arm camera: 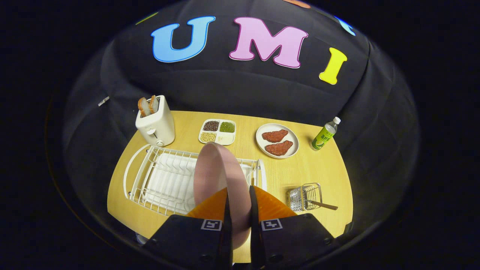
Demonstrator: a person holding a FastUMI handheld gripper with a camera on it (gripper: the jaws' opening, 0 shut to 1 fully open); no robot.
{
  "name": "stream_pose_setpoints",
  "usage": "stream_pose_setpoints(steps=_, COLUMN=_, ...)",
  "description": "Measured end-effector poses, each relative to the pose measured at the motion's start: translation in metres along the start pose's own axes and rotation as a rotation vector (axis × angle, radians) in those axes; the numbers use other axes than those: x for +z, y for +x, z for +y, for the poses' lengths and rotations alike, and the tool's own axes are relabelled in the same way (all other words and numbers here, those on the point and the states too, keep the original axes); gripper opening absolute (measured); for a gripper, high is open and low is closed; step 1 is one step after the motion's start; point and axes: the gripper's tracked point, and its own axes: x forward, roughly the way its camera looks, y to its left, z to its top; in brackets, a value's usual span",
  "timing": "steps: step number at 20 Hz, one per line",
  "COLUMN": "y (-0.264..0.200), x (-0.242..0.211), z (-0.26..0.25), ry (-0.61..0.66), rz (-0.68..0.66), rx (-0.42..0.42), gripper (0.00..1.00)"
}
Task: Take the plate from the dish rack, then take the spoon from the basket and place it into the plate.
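Readable writing: nothing legible — the bottle (324,134) has a green-yellow label, print too small to read. Square black-and-white markers sit on the gripper body, one per side.

Gripper (239,204) is clamped on the pink plate (217,172): both fingers press its lower rim, one each side. Plate stands on edge, rising from between the fingers and tilted a bit left, in front of the white wire dish rack (150,176); can't tell if it touches the wires.

Spoon (322,204) lies in the small wire basket (304,195) on the wooden table (315,168), just right of the fingers, handle poking out right.

Beyond the rack — toaster (155,122) with two bread slices, a four-compartment tray (218,131) of beans and grains, a white plate with two reddish patties (277,140).
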Motion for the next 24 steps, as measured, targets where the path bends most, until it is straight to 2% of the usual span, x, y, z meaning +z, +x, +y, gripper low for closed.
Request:
stream_pose_setpoints(steps=2, y=-0.02, x=-0.017, z=-0.007, ry=0.025, rz=0.007, rx=0.041, gripper=0.23)
stream_pose_setpoints(steps=6, y=-0.052, x=-0.066, z=-0.007, ry=0.193, rz=0.095, rx=0.171, gripper=0.23)
stream_pose_setpoints(steps=11, y=-0.064, x=-0.145, z=-0.011, ry=0.262, rz=0.199, rx=0.246, gripper=0.23)
stream_pose_setpoints(steps=15, y=-0.051, x=-0.207, z=-0.005, ry=0.359, rz=0.28, rx=0.298, gripper=0.23)
stream_pose_setpoints(steps=18, y=-0.031, x=-0.245, z=-0.005, ry=0.419, rz=0.327, rx=0.303, gripper=0.23)
stream_pose_setpoints(steps=22, y=0.002, x=-0.279, z=-0.01, ry=0.496, rz=0.354, rx=0.289, gripper=0.23)
stream_pose_setpoints(steps=24, y=0.013, x=-0.283, z=-0.005, ry=0.558, rz=0.355, rx=0.318, gripper=0.23)
